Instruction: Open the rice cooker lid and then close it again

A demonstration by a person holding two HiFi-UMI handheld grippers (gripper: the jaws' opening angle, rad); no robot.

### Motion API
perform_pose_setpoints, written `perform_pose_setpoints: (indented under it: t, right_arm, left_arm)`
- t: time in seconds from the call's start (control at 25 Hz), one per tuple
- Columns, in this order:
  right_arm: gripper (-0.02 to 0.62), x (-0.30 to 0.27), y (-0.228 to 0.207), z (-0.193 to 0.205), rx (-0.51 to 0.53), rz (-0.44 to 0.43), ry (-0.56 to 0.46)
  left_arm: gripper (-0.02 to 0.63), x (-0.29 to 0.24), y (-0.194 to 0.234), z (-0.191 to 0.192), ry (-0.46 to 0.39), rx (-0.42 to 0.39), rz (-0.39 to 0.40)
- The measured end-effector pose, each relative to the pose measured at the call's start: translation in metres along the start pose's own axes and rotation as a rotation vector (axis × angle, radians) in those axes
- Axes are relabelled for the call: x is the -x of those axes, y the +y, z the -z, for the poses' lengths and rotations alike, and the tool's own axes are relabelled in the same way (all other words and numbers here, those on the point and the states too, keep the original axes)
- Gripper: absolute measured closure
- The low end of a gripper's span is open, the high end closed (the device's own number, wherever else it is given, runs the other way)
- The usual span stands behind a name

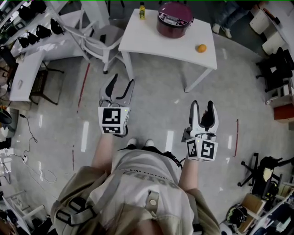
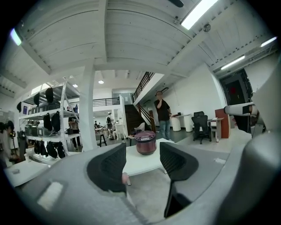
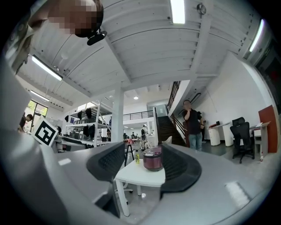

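From the head view, the rice cooker point(image 1: 175, 18) sits with its lid down at the far side of a white table point(image 1: 170, 46). A bottle point(image 1: 142, 10) stands to its left and an orange point(image 1: 201, 48) lies nearer on the right. The left gripper point(image 1: 123, 81) and right gripper point(image 1: 202, 104) hang over the floor, well short of the table.

In the left gripper view, the jaws stand apart and empty, framing the distant cooker. A person point(image 2: 163, 112) stands far behind the table.

In the right gripper view, the jaws are likewise apart and hold nothing, with the cooker far off between them.
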State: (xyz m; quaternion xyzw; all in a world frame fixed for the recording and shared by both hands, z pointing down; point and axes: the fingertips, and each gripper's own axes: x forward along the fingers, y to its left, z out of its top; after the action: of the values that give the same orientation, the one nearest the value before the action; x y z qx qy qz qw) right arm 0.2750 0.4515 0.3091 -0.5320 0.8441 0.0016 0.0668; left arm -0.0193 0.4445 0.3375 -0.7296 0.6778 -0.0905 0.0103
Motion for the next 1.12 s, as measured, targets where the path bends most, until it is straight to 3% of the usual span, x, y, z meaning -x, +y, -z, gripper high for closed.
perform_pose_setpoints:
  t: [0.2, 0.52, 1.12]
  right_arm:
    - [0.359, -0.012, -0.012, 0.003, 0.001, -0.044, 0.015]
    - [0.356, -0.03, -0.02, 0.009, -0.016, -0.066, 0.028]
    - [0.354, -0.122, -0.018, 0.038, -0.019, -0.011, 0.064]
  left_arm:
    - [0.355, -0.009, -0.002, -0.005, 0.002, -0.022, -0.047]
    - [0.356, -0.023, -0.008, 0.004, 0.038, -0.045, -0.044]
    - [0.356, -0.13, 0.031, 0.018, 0.052, -0.039, 0.06]
